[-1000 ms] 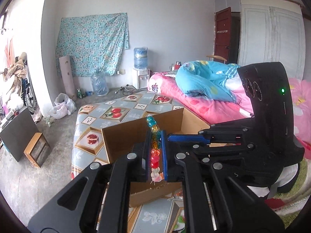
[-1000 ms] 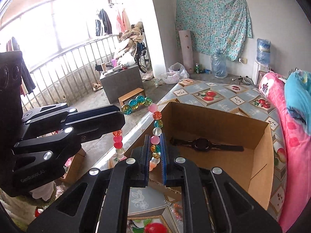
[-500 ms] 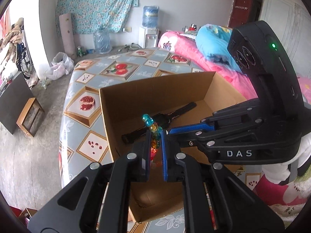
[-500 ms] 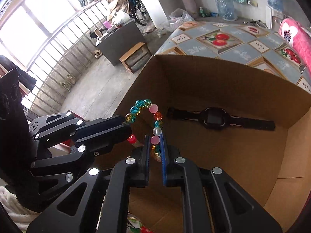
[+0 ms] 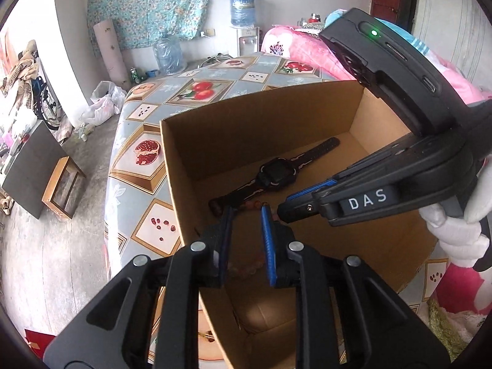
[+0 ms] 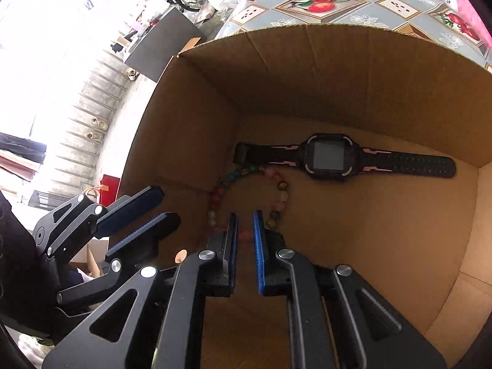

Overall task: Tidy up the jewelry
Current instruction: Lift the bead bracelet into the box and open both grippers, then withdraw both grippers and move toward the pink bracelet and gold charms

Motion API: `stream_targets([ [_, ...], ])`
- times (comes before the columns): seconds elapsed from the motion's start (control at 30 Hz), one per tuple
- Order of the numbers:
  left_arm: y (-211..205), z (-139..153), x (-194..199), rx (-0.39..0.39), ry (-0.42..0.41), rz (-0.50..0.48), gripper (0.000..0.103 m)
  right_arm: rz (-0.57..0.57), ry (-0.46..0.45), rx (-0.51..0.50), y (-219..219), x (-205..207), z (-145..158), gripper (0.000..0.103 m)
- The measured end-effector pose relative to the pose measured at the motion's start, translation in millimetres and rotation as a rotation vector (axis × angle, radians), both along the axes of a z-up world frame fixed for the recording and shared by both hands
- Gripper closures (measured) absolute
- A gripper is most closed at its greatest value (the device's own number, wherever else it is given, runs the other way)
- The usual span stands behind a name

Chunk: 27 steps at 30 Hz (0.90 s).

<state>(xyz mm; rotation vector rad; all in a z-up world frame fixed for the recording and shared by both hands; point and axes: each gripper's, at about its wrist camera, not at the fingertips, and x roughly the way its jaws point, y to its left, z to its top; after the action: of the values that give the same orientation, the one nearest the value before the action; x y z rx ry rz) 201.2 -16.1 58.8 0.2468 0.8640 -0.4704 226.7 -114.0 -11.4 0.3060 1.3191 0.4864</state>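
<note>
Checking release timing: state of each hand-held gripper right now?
Left hand-held gripper: open, jaws have just been opening, gripping nothing.
Right hand-held gripper: shut on the bead bracelet.

A water dispenser (image 5: 245, 38) stands by the floral curtain (image 5: 150, 3).

You are working in a lived-in bedroom of a home. On the right lies a bed (image 5: 301, 52) heaped with pink floral bedding. On the far wall hangs a blue flowered cloth (image 5: 153, 3), with a water dispenser (image 5: 244, 21) and a spare water jug (image 5: 167, 53) standing on the floor below it. The counter (image 5: 138, 166) before you wears a fruit-patterned cover. To the left you have a bare concrete floor (image 5: 46, 246), a small wooden stool (image 5: 63, 187), plastic bags (image 5: 103, 104) and piled clothes (image 5: 21, 70) near a wheel.
</note>
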Motion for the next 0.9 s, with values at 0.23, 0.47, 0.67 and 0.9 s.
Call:
stream_targets([
  [0.23, 20.6, 25.9, -26.2, -0.106, -0.081, 0.023, 0.085, -0.050, -0.117, 0.054, -16.4, -28.7, 21.1, 0.092],
  [0.47, 44.7, 39.8, -79.1, -0.252, -0.104, -0.030, 0.085, -0.056, -0.280, 0.104, -31.4, -78.4, 54.2, 0.092],
  [0.67, 53.5, 38.1, -122.7, -0.340, -0.084, -0.086, 0.085, -0.043, -0.373, 0.158, -35.1, -133.7, 66.9, 0.092],
  [0.9, 43.1, 13.5, -161.4, -0.287, -0.060, -0.129, 0.085, -0.061, -0.378, 0.172, -40.8, -183.2, 51.5, 0.092],
])
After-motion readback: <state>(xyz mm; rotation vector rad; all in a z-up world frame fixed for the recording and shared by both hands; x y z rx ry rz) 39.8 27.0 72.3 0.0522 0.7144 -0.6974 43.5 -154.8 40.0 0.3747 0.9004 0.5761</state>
